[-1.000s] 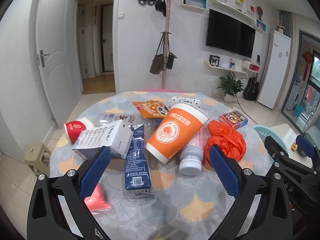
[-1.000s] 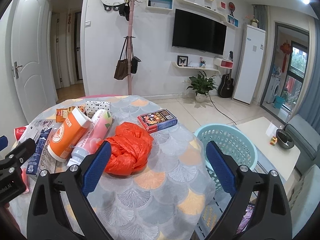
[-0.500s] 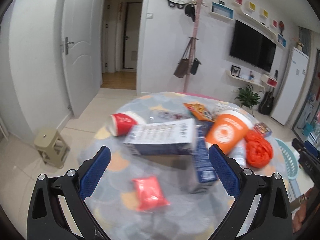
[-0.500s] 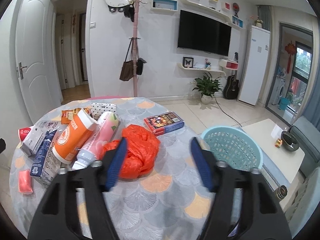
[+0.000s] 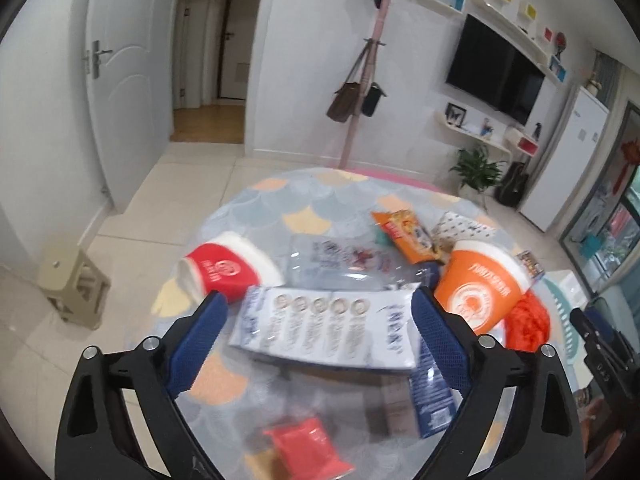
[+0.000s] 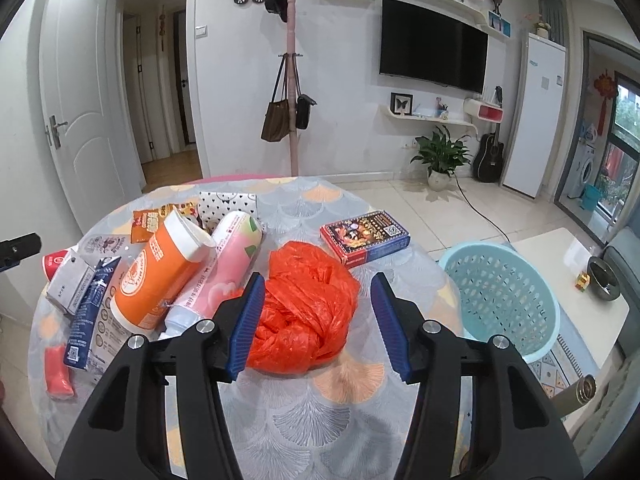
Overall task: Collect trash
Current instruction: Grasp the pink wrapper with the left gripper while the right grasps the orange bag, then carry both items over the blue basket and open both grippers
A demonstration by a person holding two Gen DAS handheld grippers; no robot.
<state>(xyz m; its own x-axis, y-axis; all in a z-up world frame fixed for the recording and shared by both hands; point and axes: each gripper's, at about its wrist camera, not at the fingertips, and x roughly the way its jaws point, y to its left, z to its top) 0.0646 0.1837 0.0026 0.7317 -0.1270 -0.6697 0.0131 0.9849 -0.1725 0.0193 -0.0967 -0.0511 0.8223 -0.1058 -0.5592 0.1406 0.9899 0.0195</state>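
Observation:
My left gripper (image 5: 320, 320) is open, its blue pads on either side of a white milk carton (image 5: 324, 330) lying on the round table (image 5: 320, 196); no contact shows. A red paper cup (image 5: 224, 272), a clear bottle (image 5: 344, 260), an orange cup (image 5: 480, 284), a blue carton (image 5: 434, 392) and a red packet (image 5: 308, 450) lie around it. My right gripper (image 6: 318, 320) is open, its pads flanking a crumpled orange plastic bag (image 6: 306, 308). The orange cup (image 6: 160, 276) and a pink bottle (image 6: 220, 272) lie to the left.
A light blue perforated basket (image 6: 504, 300) stands on the floor right of the table. A card box (image 6: 364, 238) and snack wrappers (image 6: 156, 220) lie further back. A beige stool (image 5: 72, 280) stands on the floor at left. A low white table (image 6: 580, 280) is beyond the basket.
The left gripper swung left and came closer to the milk carton, which now lies between its pads. The right gripper narrowed its opening and moved in on the orange bag.

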